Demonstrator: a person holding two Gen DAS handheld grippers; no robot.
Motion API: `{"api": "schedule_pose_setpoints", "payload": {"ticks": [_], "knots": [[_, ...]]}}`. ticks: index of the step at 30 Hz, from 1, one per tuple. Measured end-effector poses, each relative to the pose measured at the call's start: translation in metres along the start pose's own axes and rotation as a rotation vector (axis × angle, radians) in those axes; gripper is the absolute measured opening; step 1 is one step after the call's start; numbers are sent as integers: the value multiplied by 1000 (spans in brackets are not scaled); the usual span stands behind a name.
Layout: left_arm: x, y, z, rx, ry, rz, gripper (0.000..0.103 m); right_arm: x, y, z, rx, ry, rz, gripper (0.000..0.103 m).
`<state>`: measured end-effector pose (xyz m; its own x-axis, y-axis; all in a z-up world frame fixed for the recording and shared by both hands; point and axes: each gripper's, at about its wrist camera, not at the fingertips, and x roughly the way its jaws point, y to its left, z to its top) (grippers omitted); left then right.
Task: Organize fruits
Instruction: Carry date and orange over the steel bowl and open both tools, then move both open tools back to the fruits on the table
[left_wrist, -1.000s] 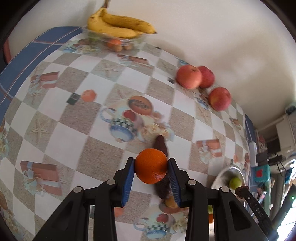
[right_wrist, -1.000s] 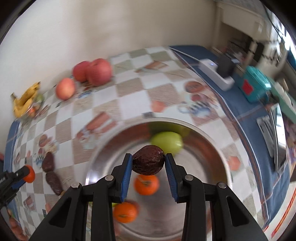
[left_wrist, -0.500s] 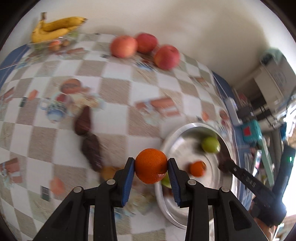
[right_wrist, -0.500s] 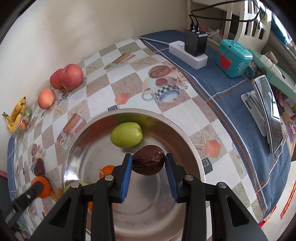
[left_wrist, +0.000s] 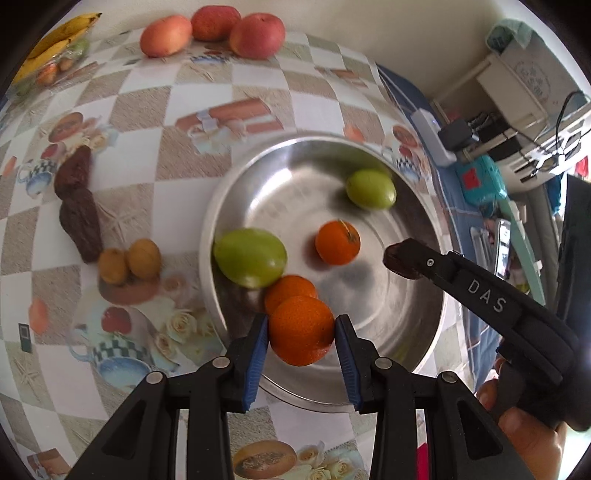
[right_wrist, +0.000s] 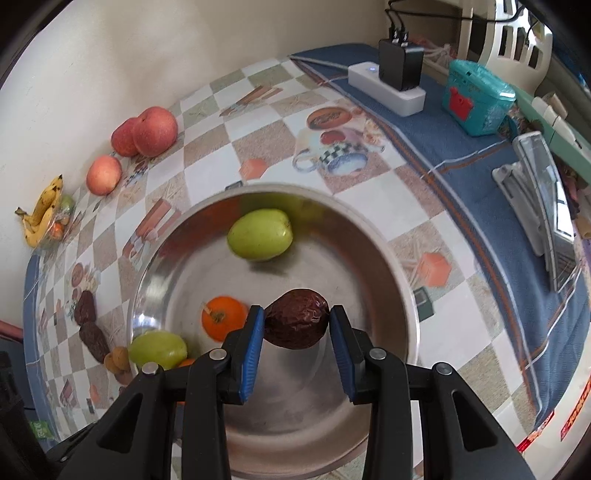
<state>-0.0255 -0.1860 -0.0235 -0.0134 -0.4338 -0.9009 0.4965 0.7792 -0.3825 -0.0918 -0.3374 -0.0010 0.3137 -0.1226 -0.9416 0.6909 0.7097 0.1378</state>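
The left tongs grip an orange above the bowl's near rim, the right tongs grip a date over its middle, so each ought to lower close to the steel before opening, clear of fruit already inside.

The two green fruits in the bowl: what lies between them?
In the left wrist view, mostly bare steel of the bowl lies between the green fruits; a small orange sits just beside that line.
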Motion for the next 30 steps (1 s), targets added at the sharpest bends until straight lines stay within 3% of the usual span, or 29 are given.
{"api": "schedule_pose_setpoints", "payload": {"ticks": [5,8,13,17,20,28,30], "knots": [[0,-4,-4,8,4,9,42,3,1,-3,-10,17,-6,39],[-2,-4,-3,13,2,6,49,2,0,-2,-6,17,-1,40],[-2,0,1,-1,-5,9,50,1,-1,-2,-6,13,-2,40],[-7,12,4,-41,-19,12,53,0,-1,-2,-1,4,-7,40],[-13,23,6,-73,-36,28,64,0,1,-3,-3,0,-8,40],[-36,66,18,-181,-102,85,69,-11,26,-4,-84,-55,25,40],[-41,78,20,-213,-118,99,74,-11,33,-6,-107,-51,32,40]]}}
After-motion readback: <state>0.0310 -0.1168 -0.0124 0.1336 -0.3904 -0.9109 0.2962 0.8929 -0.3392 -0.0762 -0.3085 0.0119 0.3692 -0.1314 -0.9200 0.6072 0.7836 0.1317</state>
